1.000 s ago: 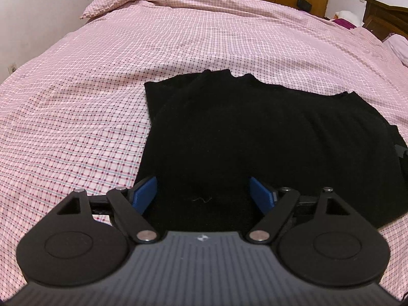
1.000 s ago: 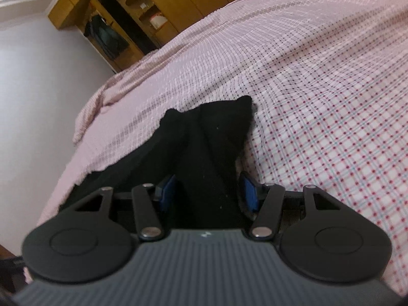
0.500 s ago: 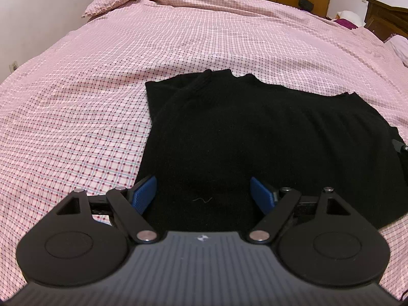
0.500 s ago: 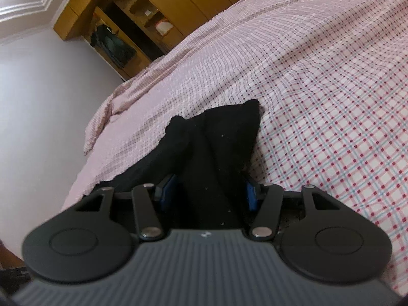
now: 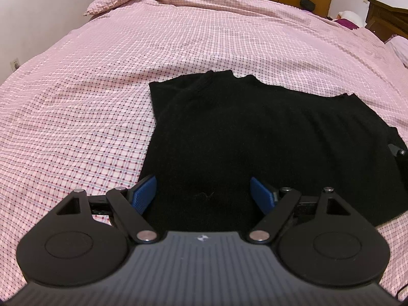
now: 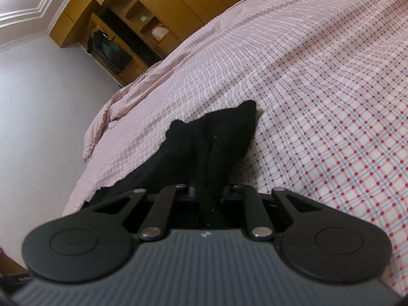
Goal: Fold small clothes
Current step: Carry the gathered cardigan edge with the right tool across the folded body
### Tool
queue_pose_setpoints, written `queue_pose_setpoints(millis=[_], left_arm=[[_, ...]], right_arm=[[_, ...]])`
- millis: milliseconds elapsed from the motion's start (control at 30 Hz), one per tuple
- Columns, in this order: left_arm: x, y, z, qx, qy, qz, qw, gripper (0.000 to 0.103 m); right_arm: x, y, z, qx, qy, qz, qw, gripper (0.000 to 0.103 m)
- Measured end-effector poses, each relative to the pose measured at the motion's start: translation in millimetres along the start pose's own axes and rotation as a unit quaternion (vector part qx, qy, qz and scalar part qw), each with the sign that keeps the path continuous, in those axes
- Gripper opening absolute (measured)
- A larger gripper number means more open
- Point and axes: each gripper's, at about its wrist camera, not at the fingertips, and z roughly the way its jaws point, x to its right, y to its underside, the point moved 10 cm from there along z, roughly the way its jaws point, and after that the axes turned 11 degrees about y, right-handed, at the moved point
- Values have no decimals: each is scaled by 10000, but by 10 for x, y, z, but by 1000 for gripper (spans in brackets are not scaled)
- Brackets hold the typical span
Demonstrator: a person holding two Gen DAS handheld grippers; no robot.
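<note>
The black garment (image 5: 255, 140) is lying spread flat on the pink checked bedspread (image 5: 89, 102) of the bed, with its near hem reaching under the left gripper (image 5: 203, 193).

Left side: the left gripper is hovering over that near hem with its blue-padded fingers (image 5: 144, 192) standing wide apart. Black cloth is showing between them, but the pads are not pressing on it. Compared with the frame one second earlier, neither the gap nor the position of this gripper is changing.

Right side: the right gripper (image 6: 207, 195) is closing, and its fingers are pinching a raised ridge of the black garment (image 6: 204, 148). One second earlier these fingers were standing about half open on either side of the cloth; now they are drawn together, with the blue pads almost hidden behind the gathered fabric. The fold is rising toward the fingers from the bedspread (image 6: 331, 127).
</note>
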Motion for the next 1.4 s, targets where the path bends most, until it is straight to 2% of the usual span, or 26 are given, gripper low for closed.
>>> queue_pose_setpoints(millis=[167, 467, 867, 1133, 1400], left_arm=[[-37, 0, -53, -12, -4, -13, 10000, 84], [-271, 37, -212, 25, -61, -209, 9998, 84], [-684, -6, -403, 145, -193, -490, 9985, 84], [-914, -59, -574, 332, -203, -555, 9977, 84], [-1208, 52, -693, 426, -181, -860, 9952, 84]], right_arm=[[-132, -99, -86, 76, -78, -94, 9999, 15], [-580, -260, -261, 310, -155, -613, 9975, 14], [-1473, -301, -444, 475, -508, -1173, 9907, 13], [-2255, -66, -499, 393, -794, -1643, 9824, 13], [-2862, 633, -170, -95, -833, -2371, 9679, 13]])
